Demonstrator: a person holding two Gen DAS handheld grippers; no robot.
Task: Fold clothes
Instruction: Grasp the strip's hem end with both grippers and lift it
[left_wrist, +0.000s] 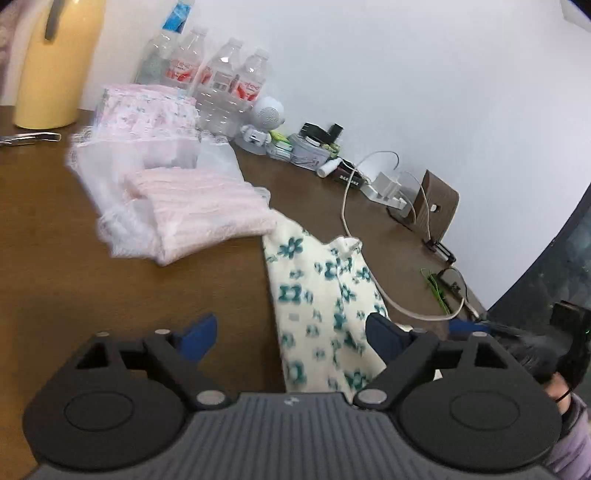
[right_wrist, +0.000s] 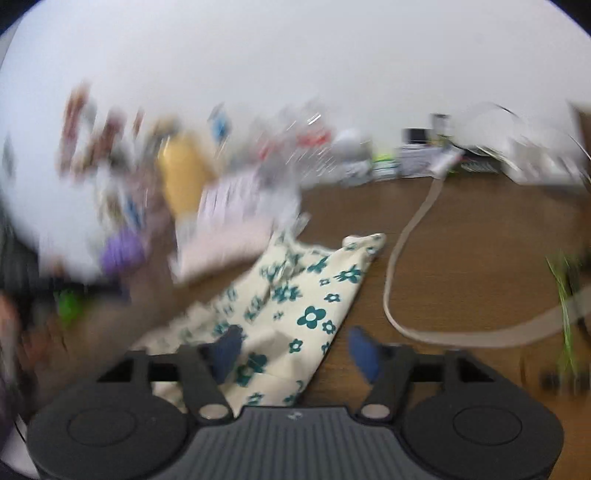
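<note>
Left gripper (left_wrist: 291, 334) and right gripper (right_wrist: 297, 350), fingers spread and grasping nothing, above the near end of the cream floral garment (left_wrist: 325, 295), which lies folded into a long strip on the brown table (left_wrist: 74, 258). Beyond it, folded pink clothes (left_wrist: 177, 177); farther back, water bottles (left_wrist: 218, 77) against the wall.

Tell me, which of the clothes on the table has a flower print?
The cream garment with teal flowers, lying nearest both grippers. The folded pink striped piece and the pale pink stack behind it sit farther back.
</note>
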